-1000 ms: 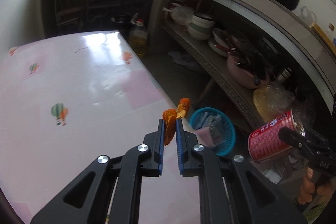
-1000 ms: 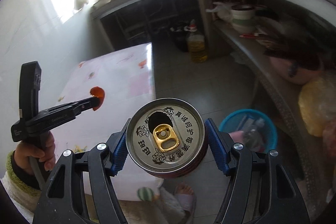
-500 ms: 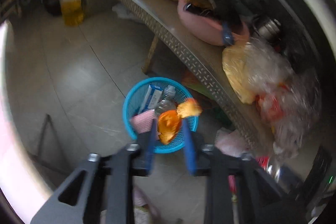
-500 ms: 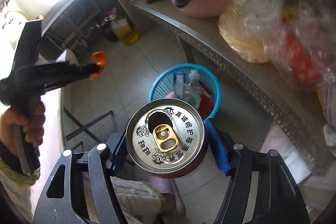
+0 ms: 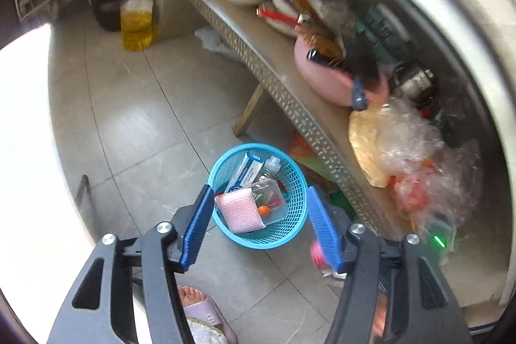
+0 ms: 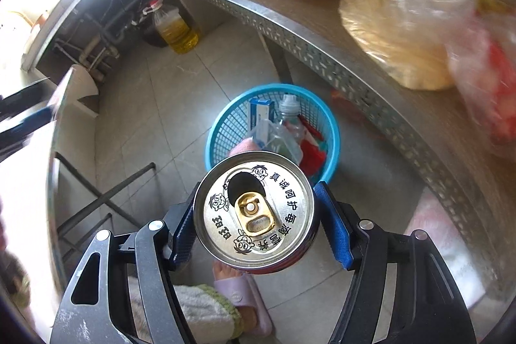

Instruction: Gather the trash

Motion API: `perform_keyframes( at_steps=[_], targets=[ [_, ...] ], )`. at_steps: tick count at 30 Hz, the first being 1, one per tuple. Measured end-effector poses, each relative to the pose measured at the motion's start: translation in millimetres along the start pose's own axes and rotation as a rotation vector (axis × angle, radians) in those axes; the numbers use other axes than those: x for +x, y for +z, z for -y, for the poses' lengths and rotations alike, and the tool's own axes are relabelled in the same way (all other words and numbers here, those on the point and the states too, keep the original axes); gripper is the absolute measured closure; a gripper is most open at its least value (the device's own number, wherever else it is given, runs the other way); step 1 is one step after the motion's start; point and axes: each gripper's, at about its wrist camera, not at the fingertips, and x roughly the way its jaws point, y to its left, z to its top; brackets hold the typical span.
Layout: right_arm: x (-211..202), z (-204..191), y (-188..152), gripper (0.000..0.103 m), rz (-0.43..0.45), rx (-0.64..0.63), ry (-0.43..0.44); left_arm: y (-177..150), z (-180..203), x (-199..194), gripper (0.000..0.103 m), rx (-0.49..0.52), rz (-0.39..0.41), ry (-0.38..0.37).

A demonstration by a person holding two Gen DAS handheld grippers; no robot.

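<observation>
A blue plastic trash basket (image 5: pixel 292 234) stands on the tiled floor beside a low shelf. It holds a pink sponge (image 5: pixel 240 210), a clear bottle, a small box and an orange peel (image 5: pixel 263 209). My left gripper (image 5: pixel 259 223) is open and empty above the basket. My right gripper (image 6: pixel 254 216) is shut on an opened drink can (image 6: pixel 253 215), held above the near rim of the basket (image 6: pixel 216 131). The left gripper's fingers (image 6: pixel 29 121) show blurred at the left edge of the right wrist view.
A metal shelf (image 5: pixel 290 99) with a pink basin (image 5: pixel 329 83), bowls and plastic bags runs along the right. An oil jug (image 5: pixel 137 18) stands on the floor behind. The white table edge (image 5: pixel 25 150) is at left. A slippered foot (image 6: pixel 245 305) is below.
My left gripper swung from the table to over the basket, opened and let the orange peel fall in. My right gripper moved the can closer over the basket.
</observation>
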Motion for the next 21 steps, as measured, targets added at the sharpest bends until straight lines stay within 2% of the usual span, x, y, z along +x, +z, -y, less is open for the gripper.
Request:
perform_keyframes(
  at_steps=[4,6,9,16,21],
  targets=[
    [28,-2,14,0.037,-0.009,-0.011,-0.018,-24,-11,-49,0.036,0.016,0.064,-0.011],
    [43,-1,18,0.02,-0.019,-0.008,-0.033,-40,-21,-72,0.033,0.012,0.097,0.018],
    [58,6,18,0.018,-0.045,0.001,-0.092,-68,-42,-100,0.032,-0.037,0.131,0.04],
    [20,15,-13,0.018,-0.03,0.051,-0.077,-138,-77,-152,0.03,-0.132,0.194,0.149],
    [-26,7,-35,0.018,0.006,0.031,-0.057,-166,-78,-172,0.028,-0.157,0.249,0.126]
  ],
)
